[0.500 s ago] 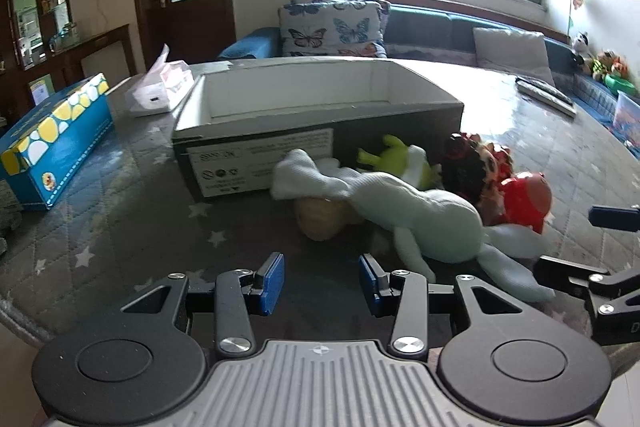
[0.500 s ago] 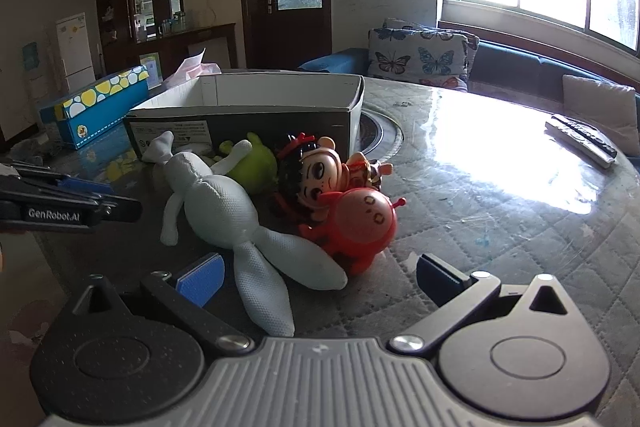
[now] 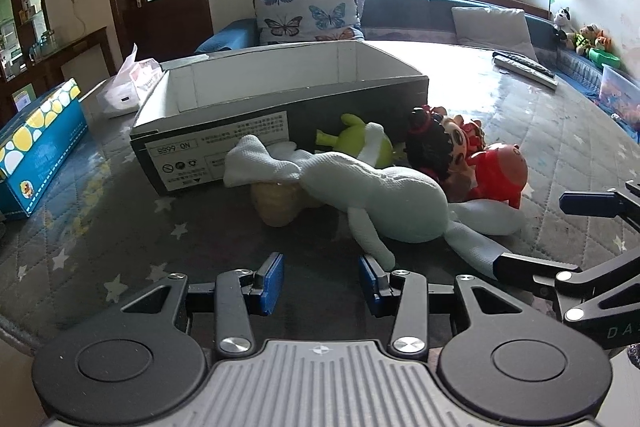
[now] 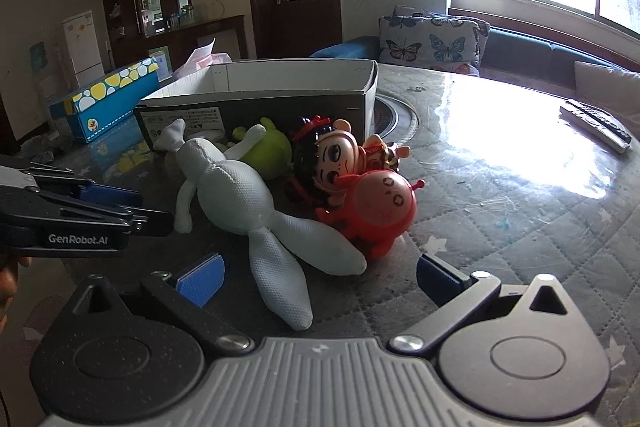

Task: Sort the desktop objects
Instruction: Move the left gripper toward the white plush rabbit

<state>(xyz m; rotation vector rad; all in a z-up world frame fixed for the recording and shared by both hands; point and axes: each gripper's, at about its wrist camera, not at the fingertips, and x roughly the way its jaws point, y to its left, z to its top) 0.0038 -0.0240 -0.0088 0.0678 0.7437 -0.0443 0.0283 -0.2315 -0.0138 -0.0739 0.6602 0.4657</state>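
Note:
A pile of toys lies against the front of an open black box (image 3: 280, 95) (image 4: 296, 95): a white plush rabbit (image 3: 376, 199) (image 4: 240, 199), a green frog toy (image 3: 360, 143) (image 4: 268, 151), a black-haired doll (image 3: 440, 147) (image 4: 332, 155), a red round toy (image 3: 496, 171) (image 4: 376, 211) and a tan ball (image 3: 276, 203) under the rabbit. My left gripper (image 3: 322, 281) is open and empty, just short of the rabbit's arm. My right gripper (image 4: 316, 275) is wide open, with the rabbit's leg lying between its fingers.
A blue spotted tissue box (image 3: 36, 143) (image 4: 108, 99) and a white tissue pack (image 3: 128, 87) stand left of the black box. Remote controls (image 3: 524, 65) (image 4: 596, 123) lie at the far right of the quilted table. A sofa with butterfly cushions (image 3: 312, 11) stands behind.
Both grippers have moved slightly closer to the toy pile. The toys have not moved.

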